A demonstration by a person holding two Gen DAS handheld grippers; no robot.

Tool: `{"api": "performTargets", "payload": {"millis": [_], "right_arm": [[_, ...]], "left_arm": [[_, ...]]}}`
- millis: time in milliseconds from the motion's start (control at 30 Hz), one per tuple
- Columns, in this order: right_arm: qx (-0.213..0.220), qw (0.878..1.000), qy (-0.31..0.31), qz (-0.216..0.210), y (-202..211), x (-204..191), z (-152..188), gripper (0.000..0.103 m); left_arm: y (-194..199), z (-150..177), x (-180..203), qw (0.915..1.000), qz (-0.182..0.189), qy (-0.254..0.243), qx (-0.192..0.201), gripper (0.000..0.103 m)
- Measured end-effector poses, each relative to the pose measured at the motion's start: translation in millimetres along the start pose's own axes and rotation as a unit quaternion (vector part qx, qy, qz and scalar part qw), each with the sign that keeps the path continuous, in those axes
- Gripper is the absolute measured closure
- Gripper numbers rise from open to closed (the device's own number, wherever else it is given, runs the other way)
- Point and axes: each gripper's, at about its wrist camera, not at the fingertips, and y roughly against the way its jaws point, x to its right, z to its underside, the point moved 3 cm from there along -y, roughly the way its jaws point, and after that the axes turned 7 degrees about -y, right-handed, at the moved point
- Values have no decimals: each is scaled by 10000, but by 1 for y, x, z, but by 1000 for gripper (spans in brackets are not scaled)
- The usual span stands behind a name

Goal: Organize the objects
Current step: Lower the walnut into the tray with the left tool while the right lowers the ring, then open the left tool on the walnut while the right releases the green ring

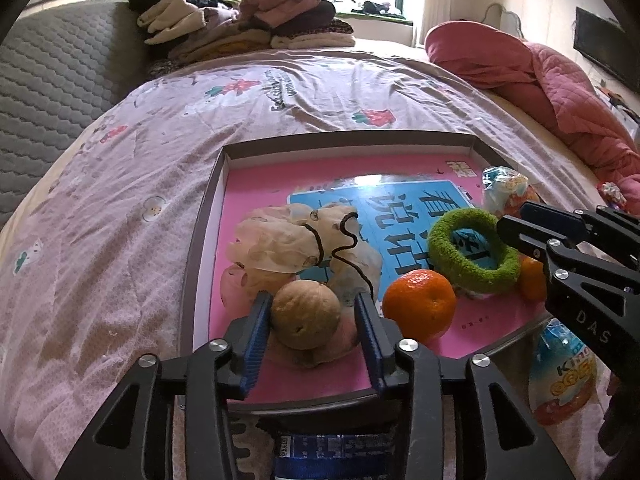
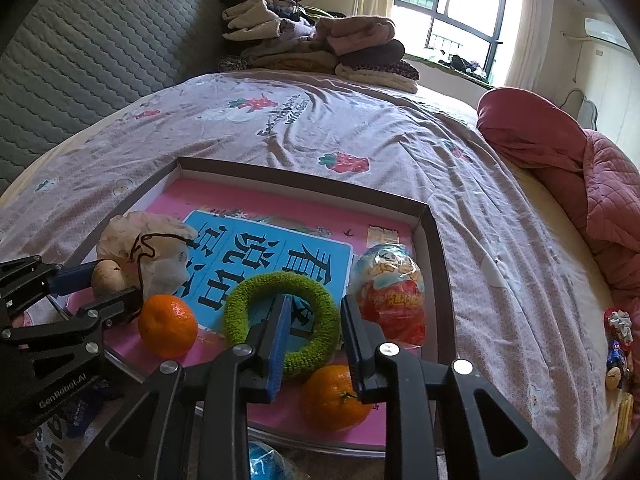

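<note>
A shallow box tray point(image 1: 208, 208) with a pink and blue picture bottom lies on the bed. My left gripper point(image 1: 312, 312) is open around a tan walnut point(image 1: 306, 314) in the tray, in front of a beige cloth pouch point(image 1: 296, 240) with a dark cord. My right gripper point(image 2: 314, 320) is open astride the near rim of a green knitted ring point(image 2: 280, 322); one finger is inside the ring. One tangerine point(image 2: 168, 330) lies left of the ring, another tangerine point(image 2: 334, 396) lies below my right fingers. A wrapped toy egg point(image 2: 390, 288) stands at the tray's right side.
A second wrapped egg point(image 1: 562, 380) lies on the bed outside the tray's near edge. Folded clothes point(image 1: 248, 20) are stacked at the far end. A red quilt point(image 2: 568, 168) lies at the right. A grey padded headboard point(image 1: 48, 92) is on the left.
</note>
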Motion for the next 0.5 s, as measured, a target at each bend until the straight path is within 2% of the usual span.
{"api": "performTargets", "payload": {"millis": [300, 400, 500], "right_arm": [[19, 10000, -61, -19, 5, 0, -1, 72], [16, 10000, -58, -13, 5, 0, -2, 71], [21, 10000, -51, -7, 5, 0, -2, 70]], "left_arm": [[4, -1, -1, 10000, 63, 25, -12, 57], [7, -1, -1, 9999, 115, 33, -2, 48], [12, -1, 0, 9998, 174, 27, 46, 47]]}}
